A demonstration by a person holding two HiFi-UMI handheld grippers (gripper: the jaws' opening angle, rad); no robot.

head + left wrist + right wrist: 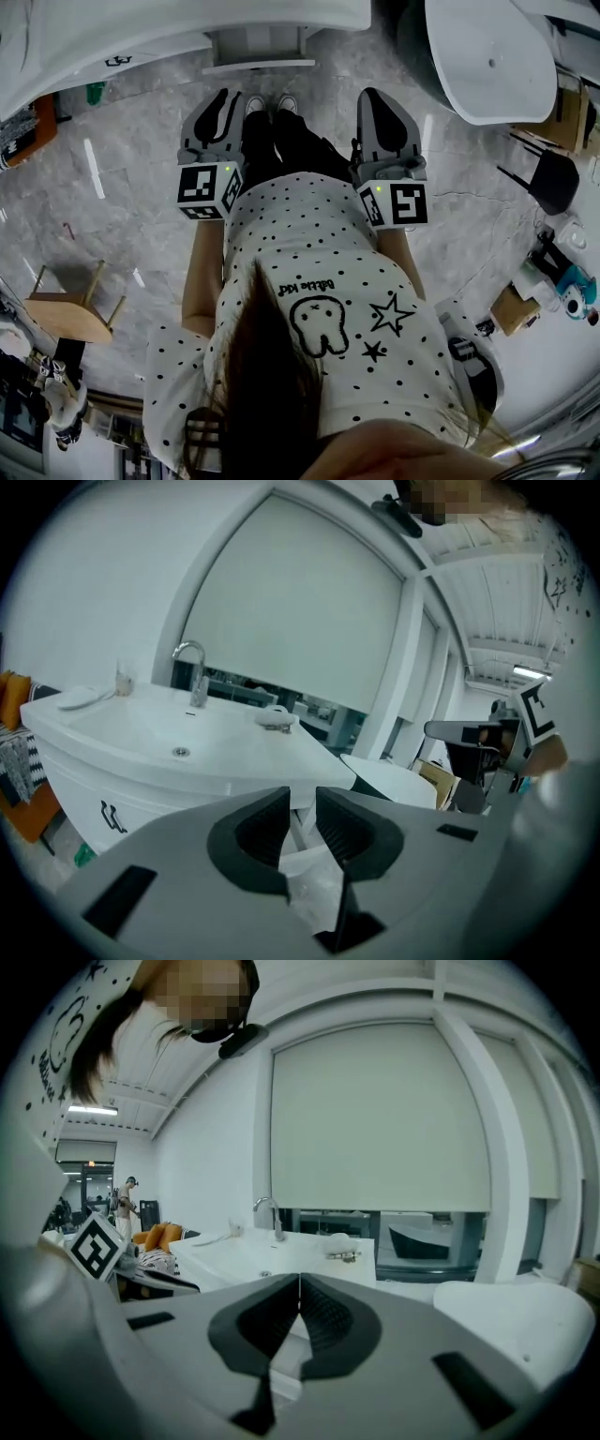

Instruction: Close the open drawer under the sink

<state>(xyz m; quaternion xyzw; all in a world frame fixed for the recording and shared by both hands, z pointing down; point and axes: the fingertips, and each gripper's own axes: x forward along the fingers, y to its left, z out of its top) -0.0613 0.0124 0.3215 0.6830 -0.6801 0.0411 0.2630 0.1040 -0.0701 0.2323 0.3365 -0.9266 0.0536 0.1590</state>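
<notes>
The white sink [178, 28] runs along the top of the head view, and the open drawer [260, 45] juts out from under it toward my feet. Both grippers are held low in front of the person's body, short of the drawer. My left gripper [223, 101] points at the drawer; in the left gripper view its jaws [302, 803] stand a little apart with nothing between them, the sink [178, 733] and faucet [192, 672] beyond. My right gripper [377, 101] is shut and empty, its tips [299, 1283] touching. The right gripper view shows the sink [272, 1251] ahead.
A white bathtub [487, 56] stands at the upper right, with a black chair [548, 178] beside it. A wooden stool [70, 314] is at the left on the grey marble floor [131, 187]. The cabinet under the sink has a black handle [111, 816].
</notes>
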